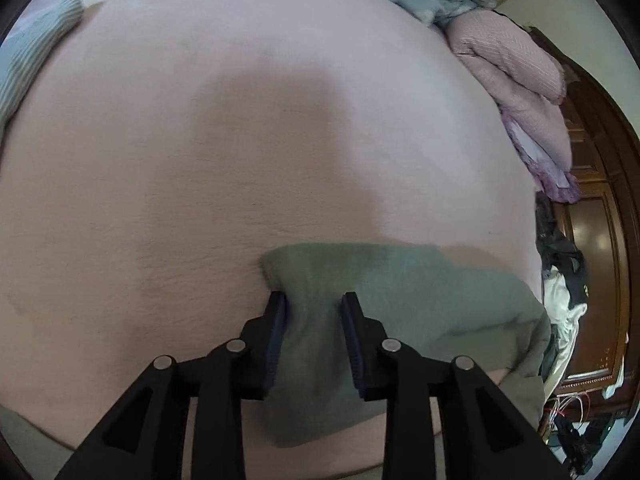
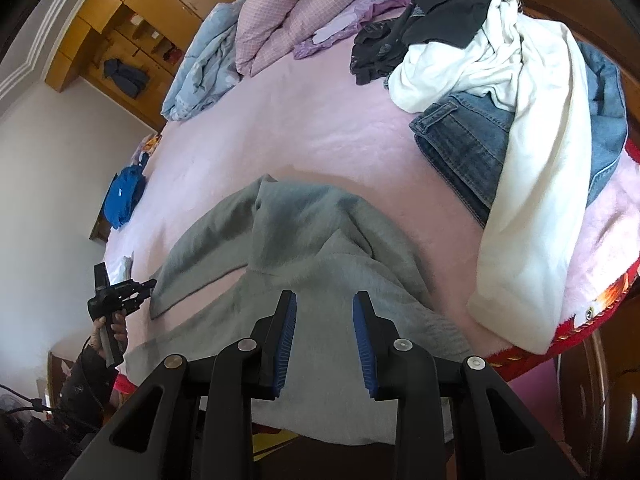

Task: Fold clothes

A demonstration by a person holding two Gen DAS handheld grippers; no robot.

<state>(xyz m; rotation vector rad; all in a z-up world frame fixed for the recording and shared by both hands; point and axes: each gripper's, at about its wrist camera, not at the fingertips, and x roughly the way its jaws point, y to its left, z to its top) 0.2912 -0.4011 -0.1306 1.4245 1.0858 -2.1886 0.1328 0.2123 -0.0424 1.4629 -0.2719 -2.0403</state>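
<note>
Since the grey hoodie (image 2: 304, 248) lies flat on the pink bed (image 2: 320, 128), long axis running away from the right gripper (image 2: 325, 300), its sleeve (image 1: 360, 280) points toward the left gripper (image 1: 313, 298). Both stand spread; the left seems to straddle the cuff, unpinched. Unfolded clothes (image 2: 512, 92) are piled right, wardrobe (image 2: 120, 32) behind.

a pink bedspread (image 2: 320, 120) covers the bed, with pink checked pillows (image 2: 280, 12) and a pale blue quilt (image 2: 204, 68) bunched at its far end. wooden wall cupboards (image 2: 120, 12) stand beyond (a dark item, possibly a jacket (image 2: 122, 74), hangs there). a dark wooden door (image 1: 592, 240) shows in the left wrist view.
</note>
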